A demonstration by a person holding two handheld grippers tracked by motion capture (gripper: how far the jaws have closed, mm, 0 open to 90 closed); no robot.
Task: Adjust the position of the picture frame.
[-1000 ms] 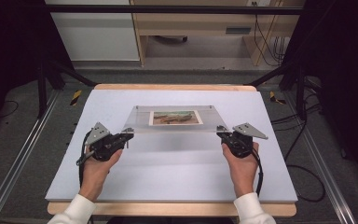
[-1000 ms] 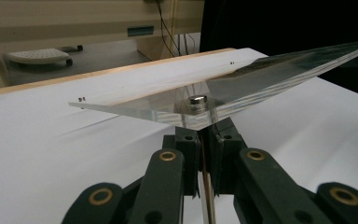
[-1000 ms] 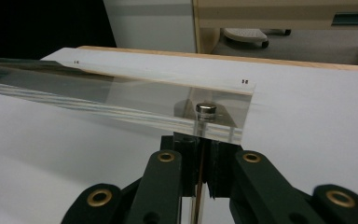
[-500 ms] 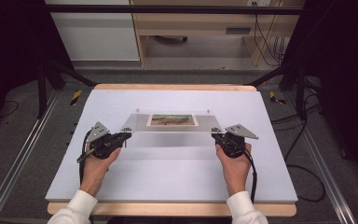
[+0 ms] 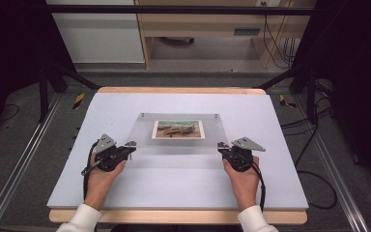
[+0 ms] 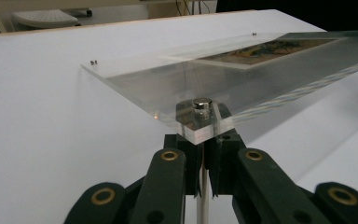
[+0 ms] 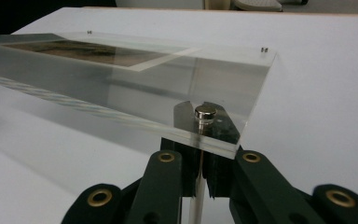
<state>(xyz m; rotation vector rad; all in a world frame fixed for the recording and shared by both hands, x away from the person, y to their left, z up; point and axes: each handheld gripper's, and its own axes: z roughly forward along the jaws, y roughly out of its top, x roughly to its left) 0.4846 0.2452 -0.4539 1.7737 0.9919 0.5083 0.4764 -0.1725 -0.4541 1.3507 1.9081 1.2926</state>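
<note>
Clear rectangular acrylic picture frame [image 5: 181,134] with a small landscape print sandwiched inside, held over the middle of the white table surface [image 5: 270,183], far edge low and near edge raised. Left gripper [image 5: 131,147] clamped tight on the near left corner just under the silver standoff bolt [image 6: 202,104]; right gripper [image 5: 221,147] pinched the same way on the near right corner. Frame gripped at both ends, judged partway through being set down; remaining: lowering the near edge flat, then releasing both corners.
</note>
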